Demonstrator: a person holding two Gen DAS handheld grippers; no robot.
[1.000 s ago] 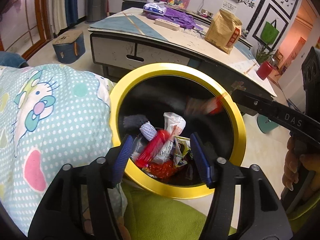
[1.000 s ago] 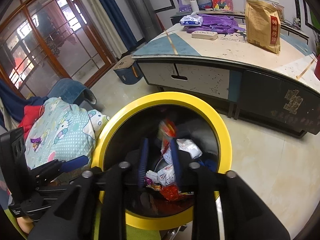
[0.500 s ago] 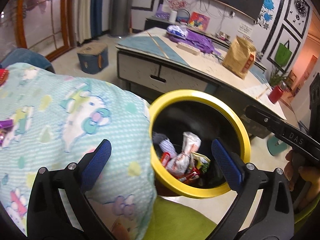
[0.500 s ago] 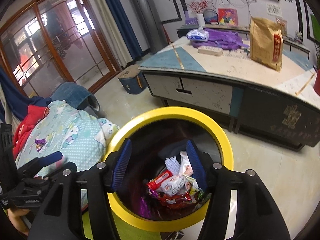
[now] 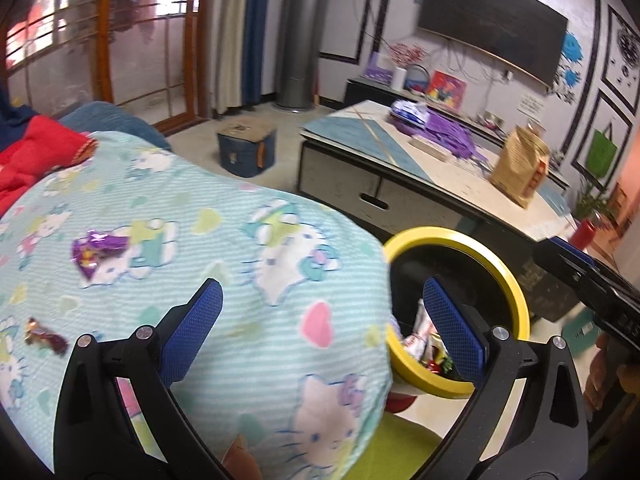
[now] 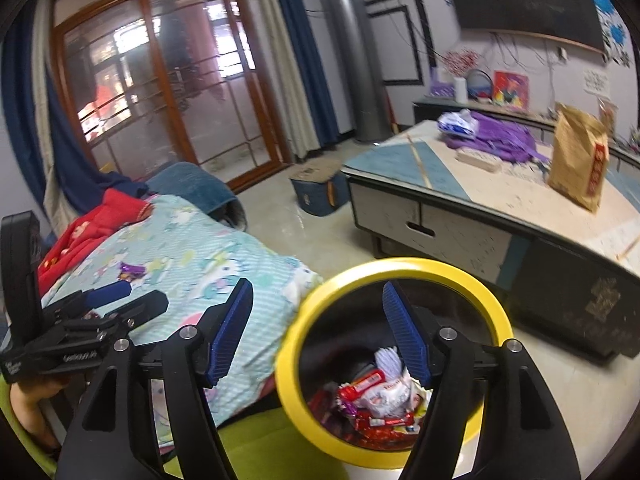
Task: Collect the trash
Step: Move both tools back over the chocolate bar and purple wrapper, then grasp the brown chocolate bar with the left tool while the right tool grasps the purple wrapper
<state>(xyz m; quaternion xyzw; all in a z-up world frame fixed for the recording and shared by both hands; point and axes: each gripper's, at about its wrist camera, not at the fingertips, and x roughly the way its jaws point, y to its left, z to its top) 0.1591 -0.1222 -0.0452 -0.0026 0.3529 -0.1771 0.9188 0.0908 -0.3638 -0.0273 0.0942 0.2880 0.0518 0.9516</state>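
- Our left gripper (image 5: 322,320) stands wide open and empty above the Hello Kitty blanket (image 5: 224,240), and our right gripper (image 6: 316,330) is likewise spread open with nothing between its blue pads, its right finger over the mouth of the yellow-rimmed bin (image 6: 396,270).
- The trash left to collect lies on the blanket: a purple wrapper (image 5: 98,250) ahead and to the left of the left gripper, and a small dark brown wrapper (image 5: 44,336) near the left edge. The bin already holds a heap of red and white packets (image 6: 376,396).
- We judge the main risk to be the soft blanket: closing on a thin wrapper could pinch the cloth with it, so that lifting drags a fold up and flicks the other wrapper off.
- The wrappers are light and crinkled, so a shallow grip may let one slip out on the way to the bin.
- The blanket's edge overlaps the bin's rim in the left view, so a tugged fold could nudge the bin or cover its mouth.
- Only the left view shows the brown wrapper; the right view shows just the purple one, small and far.
- Only the right view shows the bin's whole rim and its contents clearly, and the left gripper from the side, poised above the blanket.
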